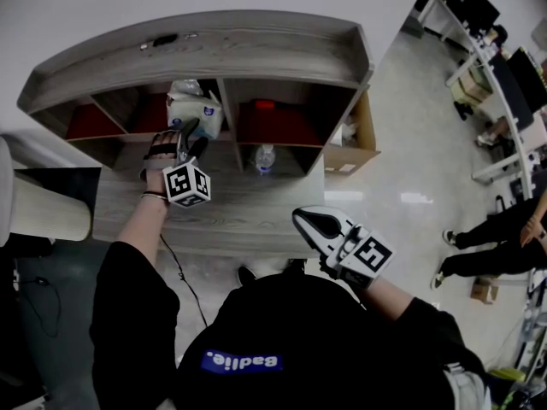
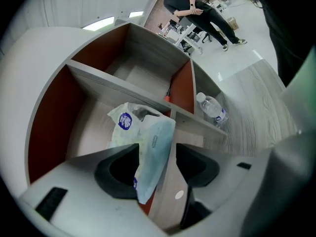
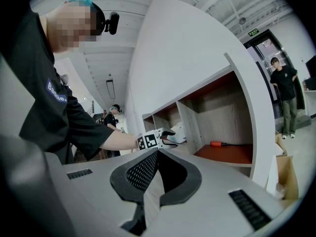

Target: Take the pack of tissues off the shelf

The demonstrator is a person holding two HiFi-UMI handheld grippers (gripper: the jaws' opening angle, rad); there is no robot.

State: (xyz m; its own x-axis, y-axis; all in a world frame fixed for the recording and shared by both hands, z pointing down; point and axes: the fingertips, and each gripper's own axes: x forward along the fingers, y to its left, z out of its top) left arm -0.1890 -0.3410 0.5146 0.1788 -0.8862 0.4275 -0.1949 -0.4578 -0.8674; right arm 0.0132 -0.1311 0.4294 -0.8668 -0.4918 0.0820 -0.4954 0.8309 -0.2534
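Note:
The tissue pack (image 1: 196, 109) is a pale plastic-wrapped packet with a blue round mark. It leans out of the middle compartment of the grey wooden shelf (image 1: 256, 49). In the left gripper view the tissue pack (image 2: 150, 147) hangs between the jaws of my left gripper (image 2: 157, 154). It lies against the left pad (image 2: 121, 167), and a gap shows before the right pad (image 2: 195, 164), so the jaws stand wide open. In the head view my left gripper (image 1: 190, 139) sits just below the pack. My right gripper (image 1: 309, 220) hovers near my body, shut and holding nothing, its jaws closed tip to tip (image 3: 157, 153).
A clear water bottle (image 1: 265, 158) stands on the counter right of the pack. A red-handled tool (image 3: 224, 143) lies in the right compartment. A cardboard box (image 1: 352, 143) sits by the shelf's right end. People and desks are on the floor at the far right.

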